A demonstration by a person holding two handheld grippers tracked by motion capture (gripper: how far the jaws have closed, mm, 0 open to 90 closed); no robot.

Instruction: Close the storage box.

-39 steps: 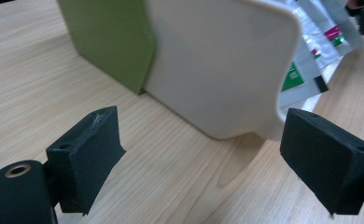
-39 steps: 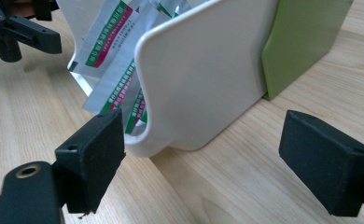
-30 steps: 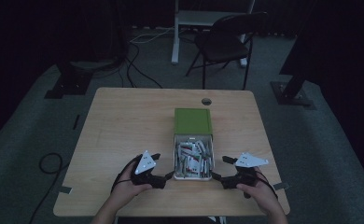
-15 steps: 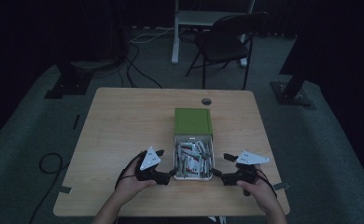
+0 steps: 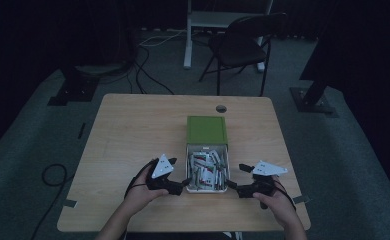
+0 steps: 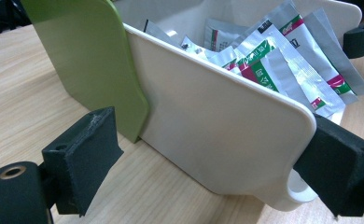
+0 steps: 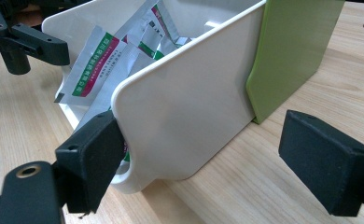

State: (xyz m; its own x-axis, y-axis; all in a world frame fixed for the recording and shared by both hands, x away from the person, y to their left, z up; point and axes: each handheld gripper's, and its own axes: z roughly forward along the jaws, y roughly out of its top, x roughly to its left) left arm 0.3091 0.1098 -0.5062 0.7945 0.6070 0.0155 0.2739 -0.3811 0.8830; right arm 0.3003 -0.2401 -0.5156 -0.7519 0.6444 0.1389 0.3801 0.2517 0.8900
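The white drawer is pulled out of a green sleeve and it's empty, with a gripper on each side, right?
Not empty: the drawer holds foil sachets, as the left gripper view shows. It is pulled out of the green sleeve, flanked by the left gripper and right gripper.

print on the sachets [image 6: 283, 60] too small to read

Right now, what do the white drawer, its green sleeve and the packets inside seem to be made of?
The white drawer looks like smooth moulded plastic: matte sheen, rounded corners, thin even wall. The green sleeve looks like similar plastic, matte and rounded at the edge. The packets seem to be foil or plastic film: glossy, crinkled, with sealed edges and printed labels.
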